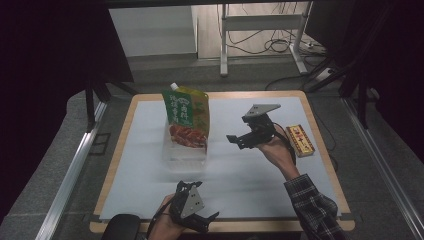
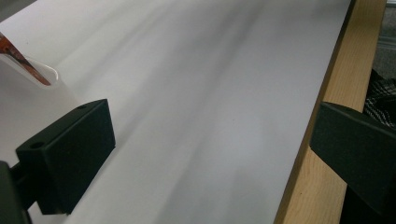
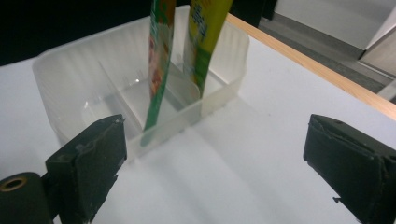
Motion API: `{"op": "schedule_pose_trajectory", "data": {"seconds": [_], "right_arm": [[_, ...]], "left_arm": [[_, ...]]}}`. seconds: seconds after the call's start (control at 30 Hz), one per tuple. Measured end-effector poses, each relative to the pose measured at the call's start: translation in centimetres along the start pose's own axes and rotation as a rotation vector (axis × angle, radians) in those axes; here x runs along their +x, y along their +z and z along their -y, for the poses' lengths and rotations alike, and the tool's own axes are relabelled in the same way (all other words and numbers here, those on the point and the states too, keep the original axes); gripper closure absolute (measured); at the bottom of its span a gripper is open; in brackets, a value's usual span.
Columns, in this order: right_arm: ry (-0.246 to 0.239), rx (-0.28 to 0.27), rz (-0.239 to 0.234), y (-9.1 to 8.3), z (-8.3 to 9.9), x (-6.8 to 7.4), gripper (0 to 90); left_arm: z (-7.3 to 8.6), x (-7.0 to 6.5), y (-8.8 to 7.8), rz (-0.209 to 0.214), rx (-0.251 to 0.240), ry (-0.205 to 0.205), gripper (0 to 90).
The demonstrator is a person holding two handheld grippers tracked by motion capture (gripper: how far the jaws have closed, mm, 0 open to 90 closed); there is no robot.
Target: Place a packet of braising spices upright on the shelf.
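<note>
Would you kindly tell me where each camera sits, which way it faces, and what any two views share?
High view: above the near edge, facing forward and down on the table; both hands, left gripper, right gripper.
Left gripper view: rides the left gripper, looking across the white sheet; its open jaws.
Right gripper view: faces the clear tray holding pouches; its open jaws.
Shared: tray and pouches, in the high and right gripper views.

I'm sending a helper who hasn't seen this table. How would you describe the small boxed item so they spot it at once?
Start at the white mat covering the wooden table. Near the mat's right edge, just beyond the right hand-held gripper, lies a small flat box. It is red and yellow and lies flat by itself, unlike the tall green and yellow pouches standing in the clear plastic bin at the middle.
</note>
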State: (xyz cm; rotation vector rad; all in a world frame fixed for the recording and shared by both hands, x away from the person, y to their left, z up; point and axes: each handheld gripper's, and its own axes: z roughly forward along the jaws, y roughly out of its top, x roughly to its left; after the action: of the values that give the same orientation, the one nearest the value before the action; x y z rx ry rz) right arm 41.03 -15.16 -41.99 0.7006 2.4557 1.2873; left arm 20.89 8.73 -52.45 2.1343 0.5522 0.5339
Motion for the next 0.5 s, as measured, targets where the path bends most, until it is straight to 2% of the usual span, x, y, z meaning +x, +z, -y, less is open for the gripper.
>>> {"op": "schedule_pose_trajectory", "data": {"seconds": [0.17,0.27,0.37,0.5], "right_arm": [[0.007,0.004,0.000,-0.5,1.5,-0.2,6.0],[-0.015,0.030,0.017,-0.7,1.9,-0.4,6.0],[-0.004,0.037,0.003,-0.8,2.3,-0.6,6.0],[0.006,0.058,0.013,-0.5,3.1,-1.0,6.1]], "left_arm": [[0.0,0.1,-0.1,-0.006,-0.002,-0.001,0.0],[0.0,0.2,-0.1,-0.008,-0.006,-0.005,0.0],[0.0,0.2,-0.2,-0.007,-0.007,-0.001,0.0],[-0.1,0.0,-0.2,-0.002,-0.011,0.002,0.0]]}}
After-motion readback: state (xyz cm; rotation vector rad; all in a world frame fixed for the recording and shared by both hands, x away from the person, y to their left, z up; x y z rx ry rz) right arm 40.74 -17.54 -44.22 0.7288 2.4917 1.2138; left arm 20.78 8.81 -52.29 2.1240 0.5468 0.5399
